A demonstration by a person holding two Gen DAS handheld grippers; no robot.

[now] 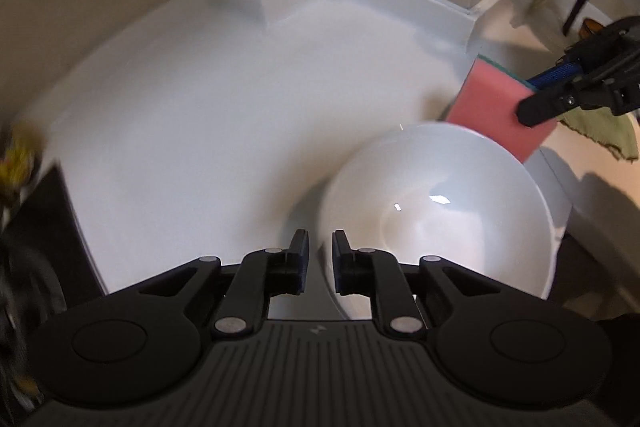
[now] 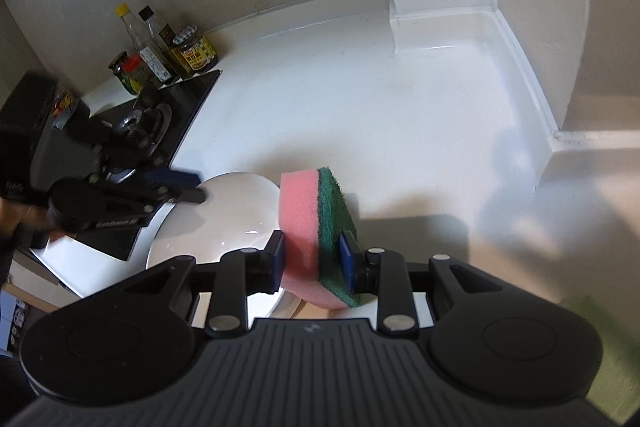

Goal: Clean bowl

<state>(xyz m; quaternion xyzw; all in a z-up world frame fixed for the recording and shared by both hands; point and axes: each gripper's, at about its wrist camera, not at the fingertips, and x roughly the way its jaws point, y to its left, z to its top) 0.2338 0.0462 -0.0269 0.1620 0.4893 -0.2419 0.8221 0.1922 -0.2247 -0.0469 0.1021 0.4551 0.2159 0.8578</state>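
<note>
Left wrist view: one white bowl (image 1: 436,219) sits on the white counter (image 1: 200,107), lower right. Left gripper (image 1: 321,247) has its two fingers a little apart around the bowl's rim, not pressing. Right gripper (image 2: 312,255) squeezes one pink-and-green sponge (image 2: 316,227). Five bottles and jars (image 2: 160,47) stand upper left.
</note>
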